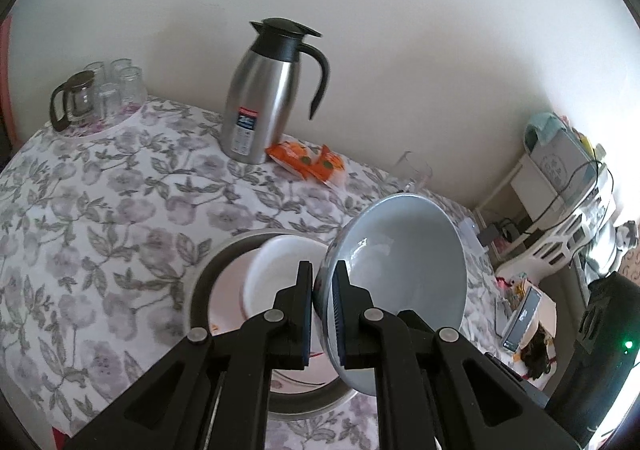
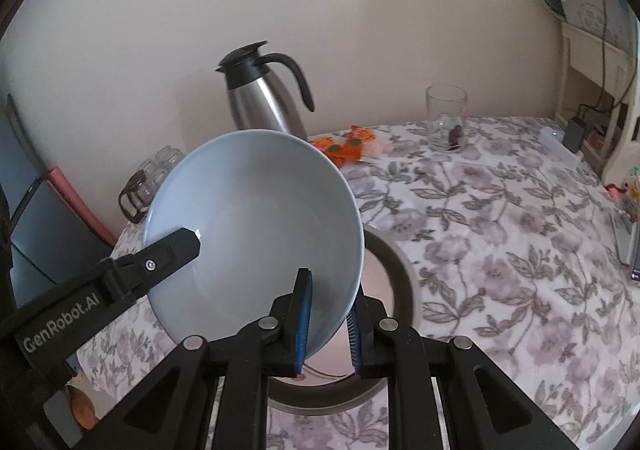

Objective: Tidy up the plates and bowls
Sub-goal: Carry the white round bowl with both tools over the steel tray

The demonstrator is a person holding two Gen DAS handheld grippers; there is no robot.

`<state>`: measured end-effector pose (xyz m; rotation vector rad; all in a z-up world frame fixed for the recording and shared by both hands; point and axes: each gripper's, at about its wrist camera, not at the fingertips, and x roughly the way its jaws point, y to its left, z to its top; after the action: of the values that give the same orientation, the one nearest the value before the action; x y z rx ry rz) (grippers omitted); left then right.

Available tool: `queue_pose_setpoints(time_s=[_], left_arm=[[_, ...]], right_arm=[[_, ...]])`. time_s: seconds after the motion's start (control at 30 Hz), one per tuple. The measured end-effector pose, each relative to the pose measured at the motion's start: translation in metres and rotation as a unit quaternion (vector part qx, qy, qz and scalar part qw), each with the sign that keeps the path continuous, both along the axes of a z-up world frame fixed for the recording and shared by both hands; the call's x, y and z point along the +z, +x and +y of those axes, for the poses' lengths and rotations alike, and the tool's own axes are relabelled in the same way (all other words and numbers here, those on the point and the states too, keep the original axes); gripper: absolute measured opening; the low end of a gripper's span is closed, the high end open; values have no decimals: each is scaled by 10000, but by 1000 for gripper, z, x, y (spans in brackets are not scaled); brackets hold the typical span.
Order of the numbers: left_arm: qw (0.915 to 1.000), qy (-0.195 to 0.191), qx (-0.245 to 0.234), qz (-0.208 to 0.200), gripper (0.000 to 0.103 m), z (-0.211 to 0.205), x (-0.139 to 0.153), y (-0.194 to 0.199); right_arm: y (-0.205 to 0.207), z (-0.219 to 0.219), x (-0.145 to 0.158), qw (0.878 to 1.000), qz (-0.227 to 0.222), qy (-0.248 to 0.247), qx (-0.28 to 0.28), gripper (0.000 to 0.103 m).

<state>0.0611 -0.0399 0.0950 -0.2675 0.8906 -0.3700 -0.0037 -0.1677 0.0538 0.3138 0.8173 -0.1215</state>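
Bowl (image 2: 256, 226) pinched at rim by L tool (image 1: 323, 306) & R tool (image 2: 330, 324), tilted above plate stack (image 1: 228, 298); flask (image 1: 260, 97), snack packs (image 1: 308, 161) behind on table (image 1: 100, 189).

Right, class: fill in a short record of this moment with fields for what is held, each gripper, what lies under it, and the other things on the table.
held item: blue bowl, tilted on edge, lifted above the table
left gripper: shut on the bowl's rim
right gripper: its fingers straddle the rim; contact cannot be told
underneath: grey-rimmed plate with a white bowl on it
surface: floral tablecloth
behind: steel jug, orange packets, clear glass, small glasses
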Motion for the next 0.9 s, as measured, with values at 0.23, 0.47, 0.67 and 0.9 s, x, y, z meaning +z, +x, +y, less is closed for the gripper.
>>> queue_pose_setpoints(time_s=[0.23,0.47,0.67,0.9], left_arm=[[9995,-164,222,132,9,23,-6,2],[9988,-252,274,318,9,28,-16,12],[9978,-274,256,542,9,25,-28,25],[9963,-221,268,787,10,22,-43,39]], right_arm=[[9,17,-6,9997,73,40,220,18],[20,16,-17,9992,229,161,279,18],[33,10,-27,9987,414,223,198,18],[48,6,-39,9977,604,262,143,18]])
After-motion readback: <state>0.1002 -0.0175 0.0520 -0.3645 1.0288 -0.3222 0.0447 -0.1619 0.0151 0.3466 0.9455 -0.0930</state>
